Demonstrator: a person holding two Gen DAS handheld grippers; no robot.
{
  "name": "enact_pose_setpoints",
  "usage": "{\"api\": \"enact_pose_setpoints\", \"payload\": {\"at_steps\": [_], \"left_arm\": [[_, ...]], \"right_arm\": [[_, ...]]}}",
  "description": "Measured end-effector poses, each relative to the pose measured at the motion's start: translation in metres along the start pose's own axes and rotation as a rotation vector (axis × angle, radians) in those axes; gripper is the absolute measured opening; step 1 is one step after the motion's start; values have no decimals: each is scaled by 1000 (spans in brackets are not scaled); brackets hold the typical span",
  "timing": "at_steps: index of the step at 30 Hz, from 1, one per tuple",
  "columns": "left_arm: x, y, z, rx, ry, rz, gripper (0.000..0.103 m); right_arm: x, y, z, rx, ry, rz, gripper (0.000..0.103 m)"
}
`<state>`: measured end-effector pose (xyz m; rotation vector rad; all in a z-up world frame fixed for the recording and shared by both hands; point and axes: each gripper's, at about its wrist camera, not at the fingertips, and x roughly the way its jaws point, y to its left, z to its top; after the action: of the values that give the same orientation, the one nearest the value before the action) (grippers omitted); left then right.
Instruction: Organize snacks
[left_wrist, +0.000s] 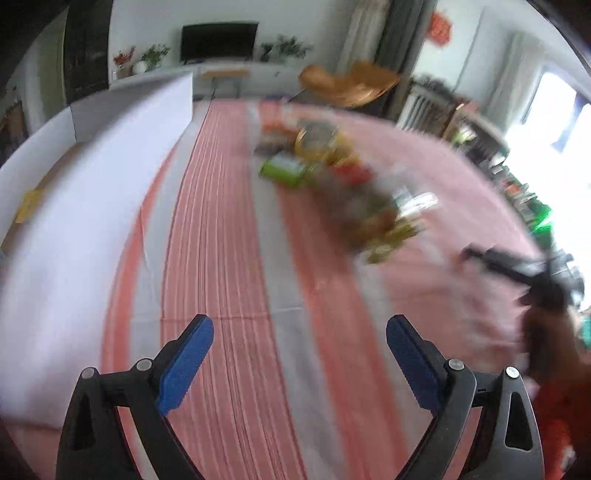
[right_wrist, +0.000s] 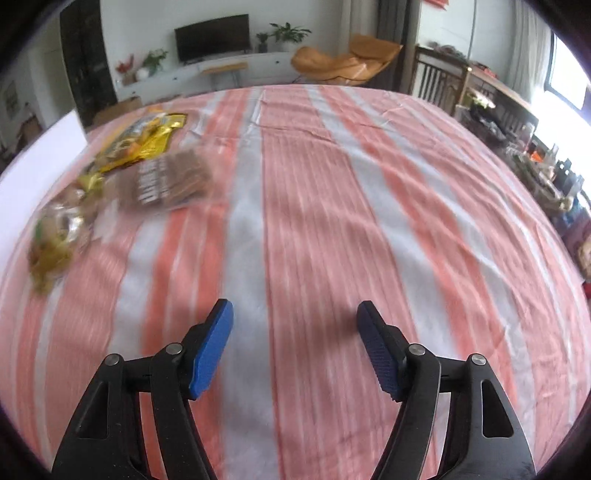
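Striped tablecloth (right_wrist: 303, 221) bare ahead; snack pile (left_wrist: 332, 173) beyond, white box (left_wrist: 110, 155) left.

No text can be read — the white lettering on the brown snack packet (right_wrist: 168, 181), the print on the yellow bag (right_wrist: 147, 138) and the red wall hanging (left_wrist: 440, 27) are all too blurred.
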<state>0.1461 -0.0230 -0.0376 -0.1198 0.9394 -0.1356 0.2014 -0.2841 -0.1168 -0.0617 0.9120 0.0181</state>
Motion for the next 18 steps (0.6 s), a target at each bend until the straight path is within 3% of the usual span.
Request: {"api": "enact_pose_setpoints", "payload": {"at_steps": [6,9,11,18], "left_arm": [[46,17,15,51,-38,185,94],[51,42,18,-9,-16,181,96],[53,43,18,-17,-1,196,103],[49,47,15,-16,-1,197,103]], "right_arm": [[16,8,19,18,-6,5,89],[-2,1,6,25,-5,2,90],[-7,-2,3,28,-6,5,90],[-14,-3,-5,26,-8,7,91]]}}
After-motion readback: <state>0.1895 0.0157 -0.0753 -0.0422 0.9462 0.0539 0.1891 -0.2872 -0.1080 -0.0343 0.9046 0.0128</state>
